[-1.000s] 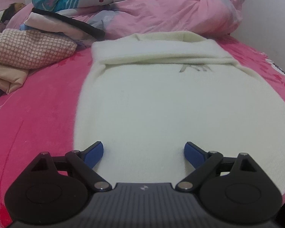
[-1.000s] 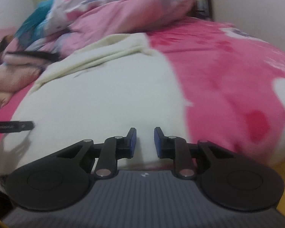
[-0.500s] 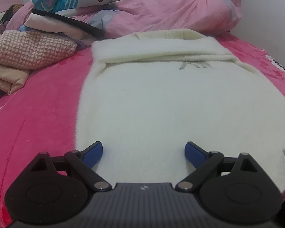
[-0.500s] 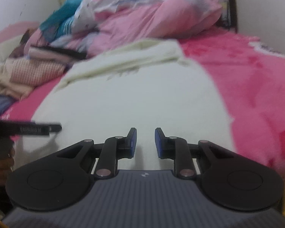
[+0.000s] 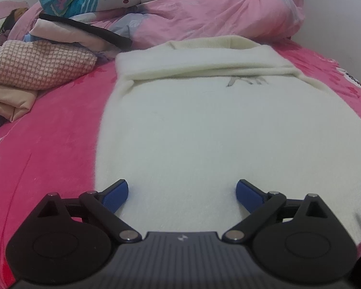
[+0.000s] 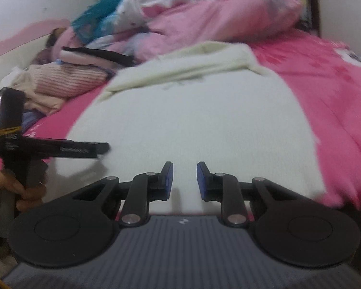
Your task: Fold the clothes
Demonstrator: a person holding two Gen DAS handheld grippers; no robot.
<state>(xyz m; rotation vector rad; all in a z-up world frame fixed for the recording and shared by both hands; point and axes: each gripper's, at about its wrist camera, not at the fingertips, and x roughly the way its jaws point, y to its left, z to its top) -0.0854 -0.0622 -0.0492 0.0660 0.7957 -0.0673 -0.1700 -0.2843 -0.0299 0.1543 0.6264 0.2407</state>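
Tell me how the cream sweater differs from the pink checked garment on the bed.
The cream sweater lies spread flat in the middle of the bed; the pink checked garment sits folded at the side, on a pile of other clothes. The sweater is plain and fuzzy with a small grey mark; the checked garment has a fine woven pattern. The sweater covers far more area. Both rest on the pink bedspread, untouched by either gripper.
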